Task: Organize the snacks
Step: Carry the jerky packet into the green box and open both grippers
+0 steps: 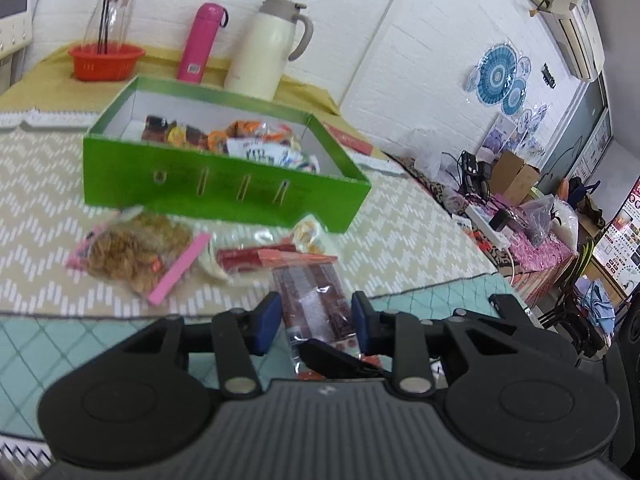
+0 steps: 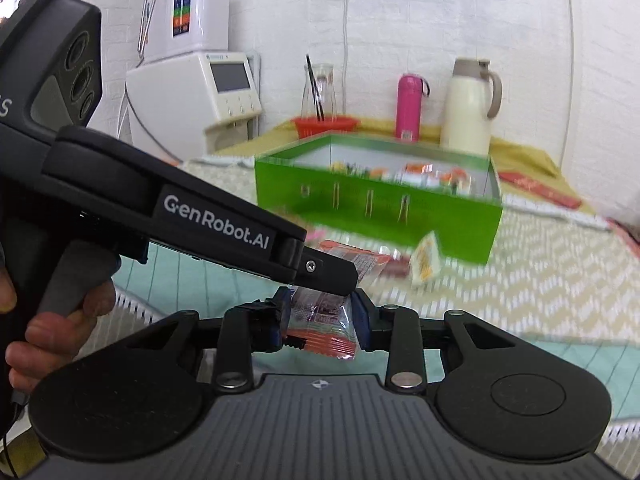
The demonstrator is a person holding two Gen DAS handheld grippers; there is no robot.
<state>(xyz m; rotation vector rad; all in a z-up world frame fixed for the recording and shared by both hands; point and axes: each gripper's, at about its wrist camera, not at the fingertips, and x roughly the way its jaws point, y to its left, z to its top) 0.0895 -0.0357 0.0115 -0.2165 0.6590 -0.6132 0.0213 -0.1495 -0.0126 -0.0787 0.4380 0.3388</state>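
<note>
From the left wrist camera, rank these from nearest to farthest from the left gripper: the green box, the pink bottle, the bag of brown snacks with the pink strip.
Measured from the left gripper:
1. Bag of brown snacks, on the mat, ahead and left.
2. Green box, behind the loose snacks, mid-table.
3. Pink bottle, upright by the back wall, beyond the box.

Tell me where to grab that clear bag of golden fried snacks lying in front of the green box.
Grip the bag of fried snacks by its pink strip, coming in low from the near right side. The bag lies flat on the patterned mat and bulges in the middle, probably too wide and loose to pinch. The strip is a thin, straight edge facing this way.
</note>
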